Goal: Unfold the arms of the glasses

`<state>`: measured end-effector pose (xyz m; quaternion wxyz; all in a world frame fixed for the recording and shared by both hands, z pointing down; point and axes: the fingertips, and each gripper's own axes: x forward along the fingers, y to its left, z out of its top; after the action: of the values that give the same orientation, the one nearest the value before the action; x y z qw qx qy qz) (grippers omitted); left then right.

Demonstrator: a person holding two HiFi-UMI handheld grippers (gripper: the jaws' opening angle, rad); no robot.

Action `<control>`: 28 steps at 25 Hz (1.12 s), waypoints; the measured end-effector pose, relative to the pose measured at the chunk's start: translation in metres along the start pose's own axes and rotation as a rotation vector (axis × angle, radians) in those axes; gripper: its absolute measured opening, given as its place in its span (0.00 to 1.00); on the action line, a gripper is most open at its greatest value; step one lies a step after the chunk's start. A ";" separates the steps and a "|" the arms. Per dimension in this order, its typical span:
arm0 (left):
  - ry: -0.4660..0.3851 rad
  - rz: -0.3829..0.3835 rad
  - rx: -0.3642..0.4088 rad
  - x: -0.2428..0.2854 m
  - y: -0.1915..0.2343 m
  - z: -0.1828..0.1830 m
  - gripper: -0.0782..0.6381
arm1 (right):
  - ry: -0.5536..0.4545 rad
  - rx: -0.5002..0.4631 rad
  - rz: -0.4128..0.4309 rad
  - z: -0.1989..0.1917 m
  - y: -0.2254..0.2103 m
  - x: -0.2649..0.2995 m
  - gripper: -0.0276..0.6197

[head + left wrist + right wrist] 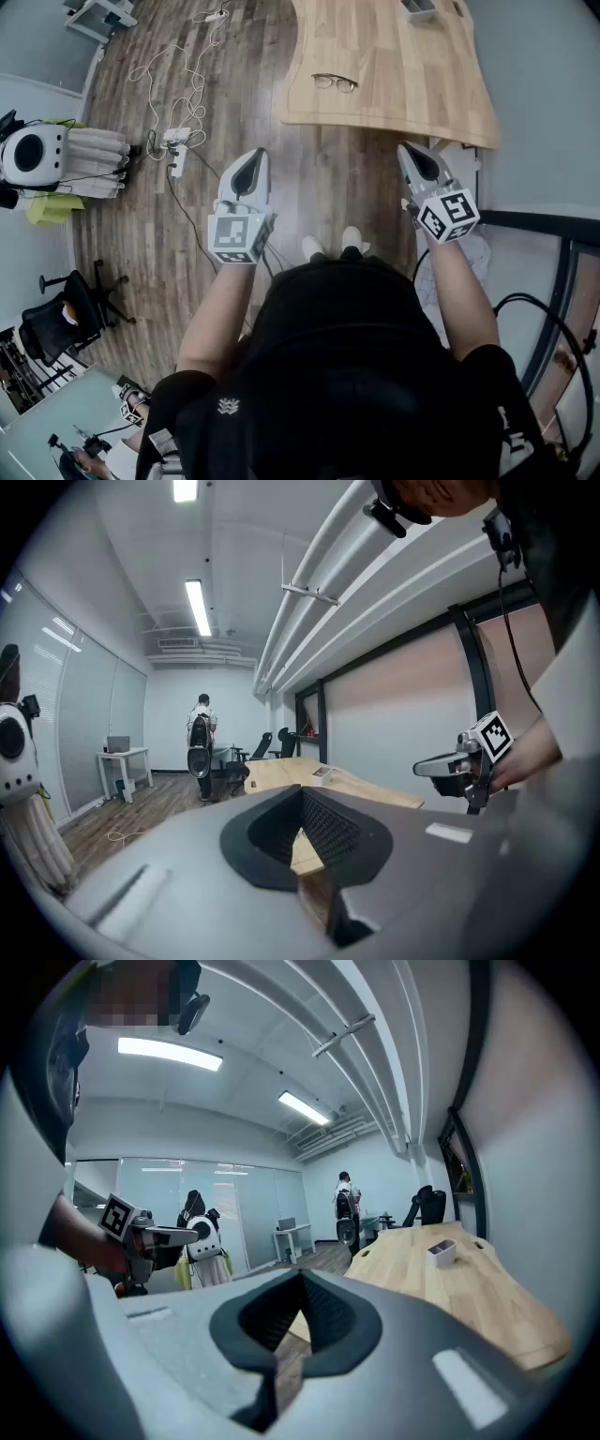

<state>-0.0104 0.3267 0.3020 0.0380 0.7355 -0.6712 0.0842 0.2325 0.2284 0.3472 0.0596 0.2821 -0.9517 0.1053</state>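
Bright, even indoor light. Ceiling strip lights (pixel 197 607) overhead, slight bloom round tubes. Desk (pixel 412 84) top evenly lit, no hard shadows; faint soft shade on floor (pixel 309 178) along desk's near edge, pale sheen further left. Strong fisheye bending in all views; dark vignette at corners of gripper views. Left gripper (pixel 302 794) and right gripper (pixel 300 1279) loom close, soft, out of focus; far room sharper.
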 end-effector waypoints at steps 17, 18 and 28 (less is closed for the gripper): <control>0.041 0.118 0.000 0.007 -0.007 -0.010 0.12 | 0.043 0.018 0.084 -0.025 -0.030 0.012 0.05; 0.055 0.113 -0.001 0.007 -0.009 -0.015 0.12 | 0.041 0.035 0.080 -0.028 -0.033 0.014 0.05; 0.063 0.022 -0.003 0.074 0.015 -0.028 0.12 | 0.095 0.057 0.018 -0.041 -0.063 0.046 0.05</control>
<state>-0.0212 0.2570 0.3416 0.0592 0.7251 -0.6777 0.1070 0.2312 0.1628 0.4055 0.0955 0.2699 -0.9469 0.1461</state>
